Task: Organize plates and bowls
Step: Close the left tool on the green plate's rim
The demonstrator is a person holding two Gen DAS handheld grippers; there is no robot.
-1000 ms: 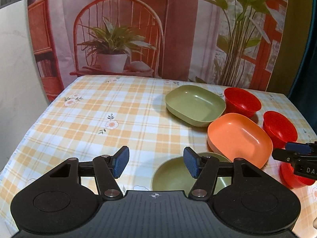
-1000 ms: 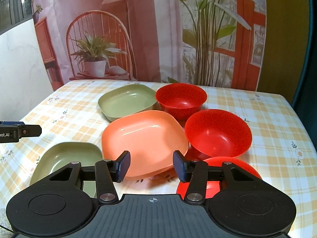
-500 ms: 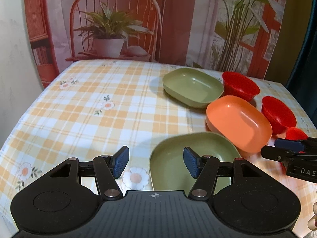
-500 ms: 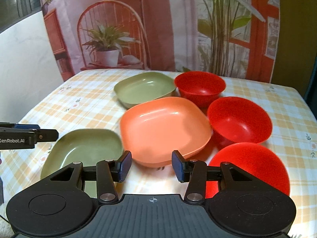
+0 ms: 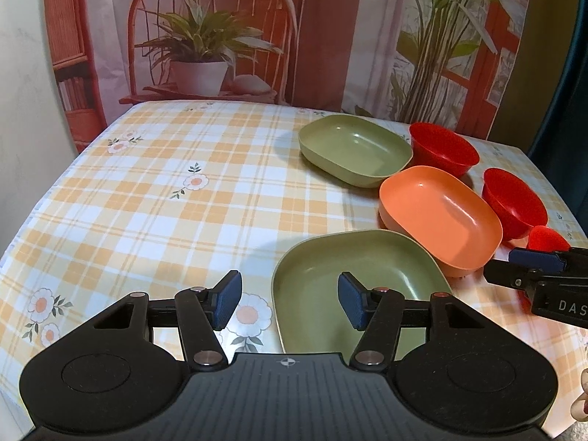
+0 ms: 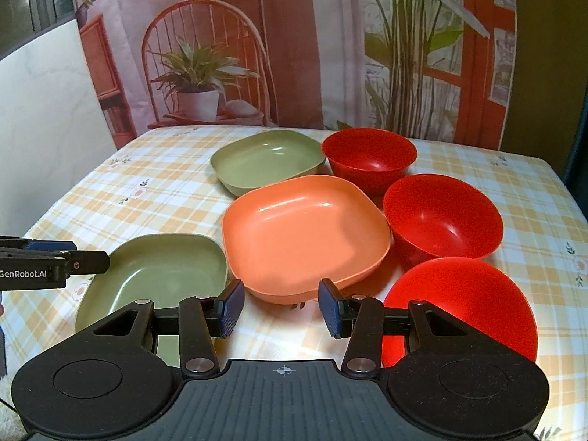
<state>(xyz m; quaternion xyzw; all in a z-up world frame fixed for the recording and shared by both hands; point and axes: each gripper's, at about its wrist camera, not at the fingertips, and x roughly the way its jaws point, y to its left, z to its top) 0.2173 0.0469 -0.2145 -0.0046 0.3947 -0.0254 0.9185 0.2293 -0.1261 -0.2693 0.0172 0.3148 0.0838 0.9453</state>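
Two green plates, one orange plate and three red bowls sit on the checked tablecloth. My left gripper (image 5: 290,303) hovers over the left rim of the near green plate (image 5: 367,264). Its jaws are closing, and that rim shows in the gap without touching either pad. My right gripper (image 6: 279,307) is open just short of the orange plate (image 6: 305,231), with only cloth between its fingers. The nearest red bowl (image 6: 459,301) lies under its right finger. Further back stand the far green plate (image 6: 264,158) and two red bowls (image 6: 371,154) (image 6: 441,217).
The table's left half (image 5: 154,198) is bare cloth. A printed backdrop (image 5: 294,36) hangs behind the far edge and a white wall (image 5: 25,110) stands on the left. The dishes sit close together on the right half, the orange plate touching its neighbours.
The near green plate shows more fully ahead of my left fingers than before. In the right view the nearest red bowl has come further into sight. No dish has moved.
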